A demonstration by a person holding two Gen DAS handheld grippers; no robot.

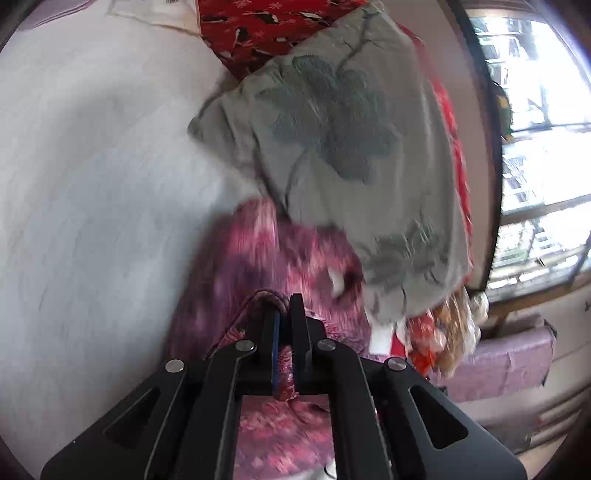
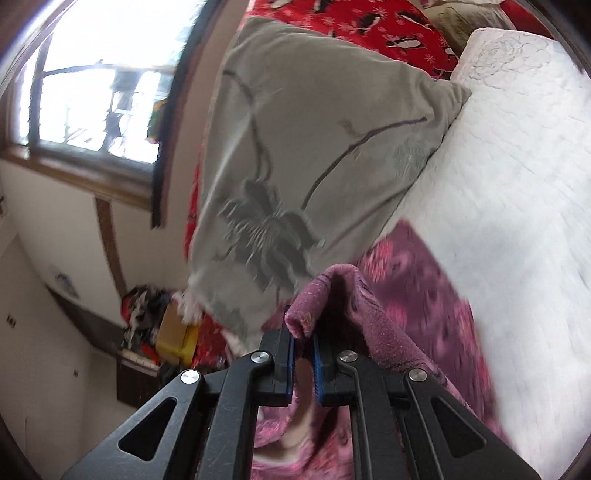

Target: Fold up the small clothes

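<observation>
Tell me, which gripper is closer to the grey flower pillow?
Hard to call. The left gripper and right gripper each clamp the pink cloth just below the pillow, neither touching it.

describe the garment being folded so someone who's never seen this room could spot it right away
Start at the white mattress; a grey flower-print pillow lies on it near the window. Just in front lies the pink-and-purple patterned garment, pinched by the left gripper and right gripper, the only fleecy pink cloth there.

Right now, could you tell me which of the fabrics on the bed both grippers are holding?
The pink-purple patterned cloth; the grey flowered pillow and red blanket lie beyond, ungripped.
</observation>
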